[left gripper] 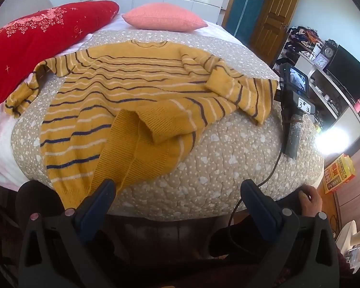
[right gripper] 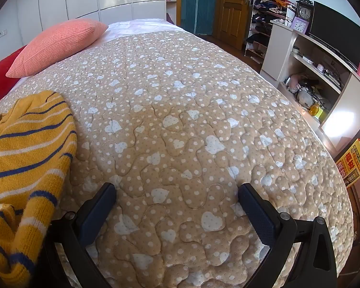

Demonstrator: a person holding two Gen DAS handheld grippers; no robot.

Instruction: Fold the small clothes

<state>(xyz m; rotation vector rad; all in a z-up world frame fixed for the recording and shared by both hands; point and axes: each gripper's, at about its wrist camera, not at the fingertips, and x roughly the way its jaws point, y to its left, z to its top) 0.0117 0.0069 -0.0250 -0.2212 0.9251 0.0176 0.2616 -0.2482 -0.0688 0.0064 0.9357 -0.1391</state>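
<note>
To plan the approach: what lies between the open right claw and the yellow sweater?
In the right wrist view, only bare heart-patterned quilt separates the right claw from the striped yellow sweater.

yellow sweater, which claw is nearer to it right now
Left, by a little. The left claw hangs open at the bed's near edge, one fingertip reaching the yellow sweater's hem. The right claw is open over bare quilt, the sweater just off to its left.

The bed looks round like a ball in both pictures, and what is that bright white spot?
Left wrist view: the fisheye lens bulges the quilt and curves the sweater's stripes; the white spot is glare at the right. Right wrist view: the same bulge, and glare on the shelf unit.
</note>
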